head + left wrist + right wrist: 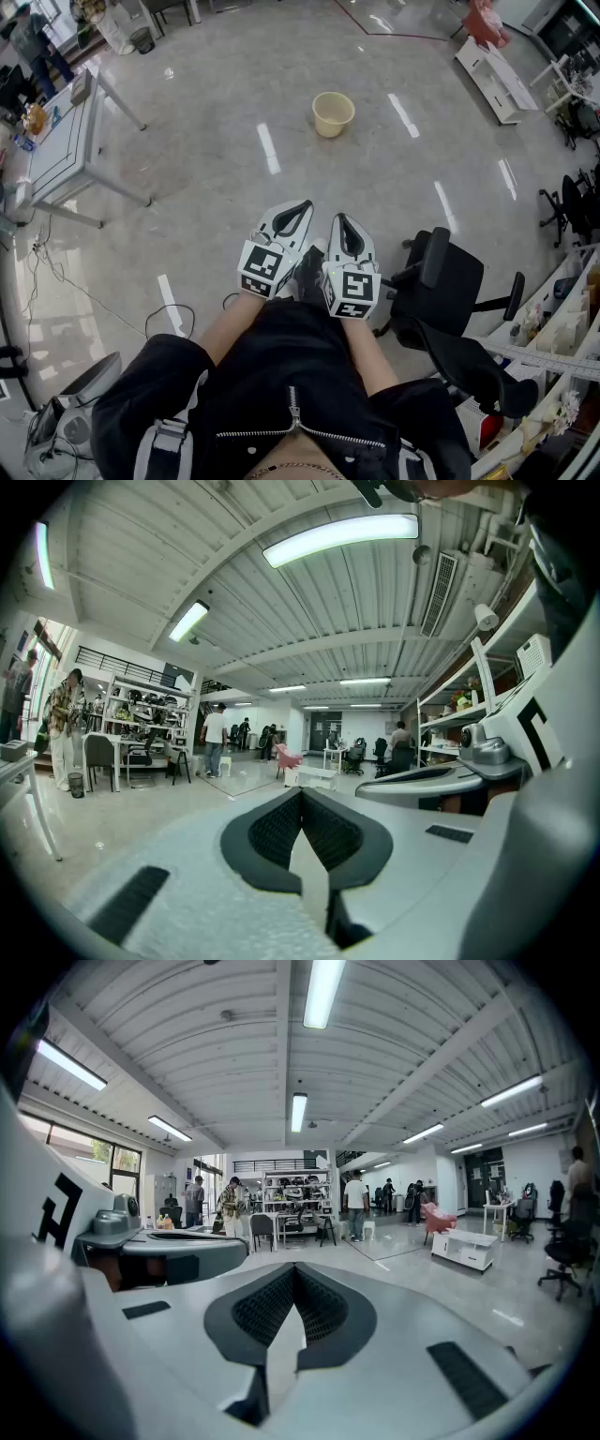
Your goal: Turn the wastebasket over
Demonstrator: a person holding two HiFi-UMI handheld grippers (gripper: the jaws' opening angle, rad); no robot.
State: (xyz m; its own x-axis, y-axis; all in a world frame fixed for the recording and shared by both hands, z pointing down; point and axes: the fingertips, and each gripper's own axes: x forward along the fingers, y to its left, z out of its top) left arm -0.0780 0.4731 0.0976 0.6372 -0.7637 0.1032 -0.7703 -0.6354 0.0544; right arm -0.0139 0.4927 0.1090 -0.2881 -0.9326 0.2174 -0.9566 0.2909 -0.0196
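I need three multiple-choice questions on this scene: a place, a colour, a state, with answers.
1. Where is the wastebasket? A. on a table B. on the floor, out in the open C. on a chair
2. Its colour? A. pale yellow B. blue C. black
3. The left gripper and right gripper are: A. both open B. both shut, empty C. shut on the wastebasket
Answers: B, it stands alone on bare floor; A, its wall shows cream; B, each pair of jaws meets with nothing between.
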